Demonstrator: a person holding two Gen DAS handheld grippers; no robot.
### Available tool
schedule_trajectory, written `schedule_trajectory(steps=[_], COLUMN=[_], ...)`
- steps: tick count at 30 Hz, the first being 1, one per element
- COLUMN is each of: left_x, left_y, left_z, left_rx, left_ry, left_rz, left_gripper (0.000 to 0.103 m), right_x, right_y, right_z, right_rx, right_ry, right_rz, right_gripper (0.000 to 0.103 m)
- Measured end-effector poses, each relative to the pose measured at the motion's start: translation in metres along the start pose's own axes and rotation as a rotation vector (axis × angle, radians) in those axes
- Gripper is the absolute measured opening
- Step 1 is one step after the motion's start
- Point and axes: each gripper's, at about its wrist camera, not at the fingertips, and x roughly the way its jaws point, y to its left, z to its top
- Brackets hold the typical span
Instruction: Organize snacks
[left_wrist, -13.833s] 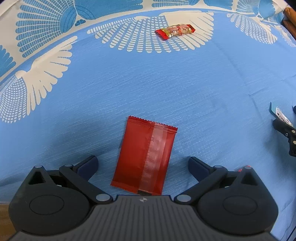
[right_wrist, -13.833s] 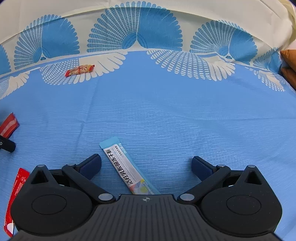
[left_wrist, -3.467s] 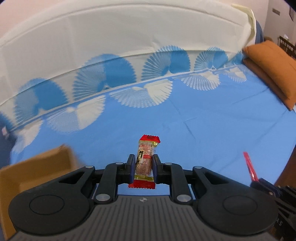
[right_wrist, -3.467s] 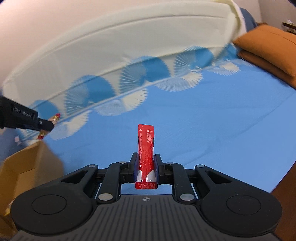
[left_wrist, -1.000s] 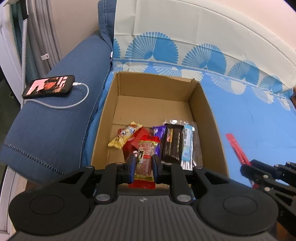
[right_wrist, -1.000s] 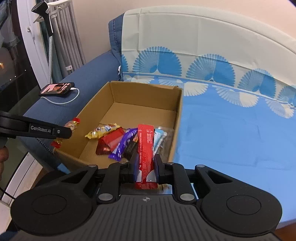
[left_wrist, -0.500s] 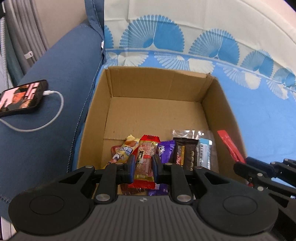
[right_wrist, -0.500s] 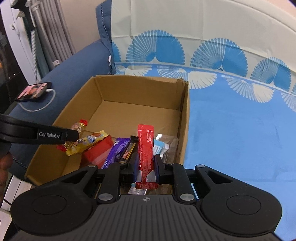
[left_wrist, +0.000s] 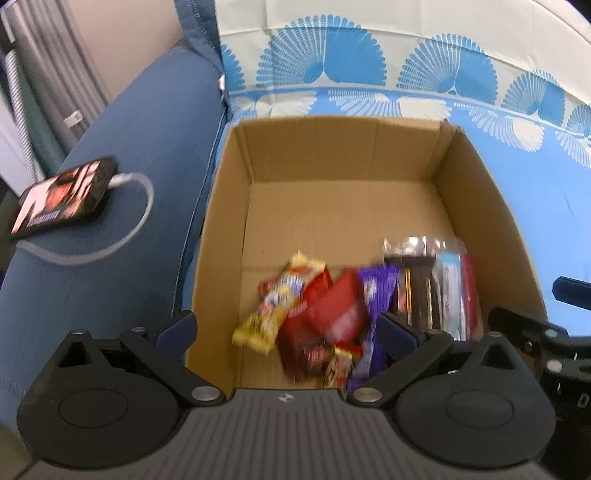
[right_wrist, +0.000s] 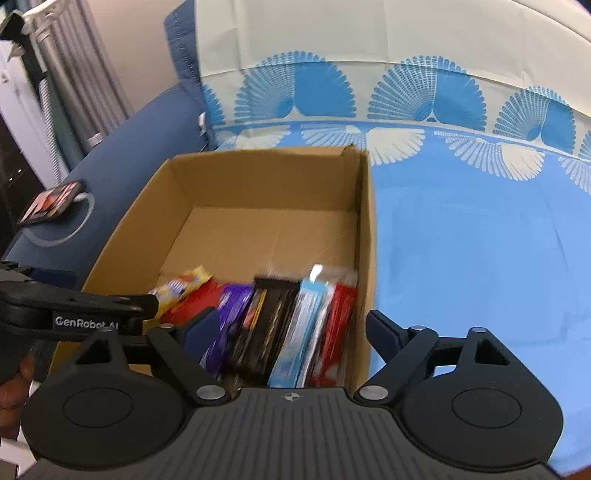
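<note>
Box (left_wrist: 229, 206) snacks (left_wrist: 325, 314) blurred below gripper (left_wrist: 284, 328).

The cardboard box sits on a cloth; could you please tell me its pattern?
Blue cloth with white and blue fan motifs, clearest in the right wrist view.

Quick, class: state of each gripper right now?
Left gripper: open, jaws just opened, holding nothing, over the cardboard box.
Right gripper: open, jaws just opened, holding nothing, over the same box.

Soft indoor light, motion-blurred snacks (left_wrist: 325, 314)
</note>
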Motion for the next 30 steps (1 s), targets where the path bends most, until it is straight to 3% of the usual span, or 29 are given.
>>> schedule_trajectory(steps=[5,12,25,30], left_x=[-0.039,-0.092,-0.157,-0.167], left_y=[0.001,0.000,0.007,0.002], left_z=[-0.033,-0.074,-0.110,-0.126], left_rx=[-0.021,-0.075,-0.119,-0.113], left_ry=[-0.033,-0.095,-0.197,-0.191], left_rz=[0.011,-0.040,0.016,0.037], left_gripper=[0.103,0.103,0.103,0.103], right_x=[-0.038,-0.091,-0.150,-0.166], right_y=[0.010,0.022,0.035,0.037], right_z=[-0.027,-0.060,-0.102,-0.114], right_rx=[-0.017,-0.070,-0.117,-0.115], right_ry=[-0.027,-0.118,-0.242,-0.270], right_rz=[-0.010,-0.055,-0.099,-0.102], right_gripper=[0.094,0.099,0.102,0.102])
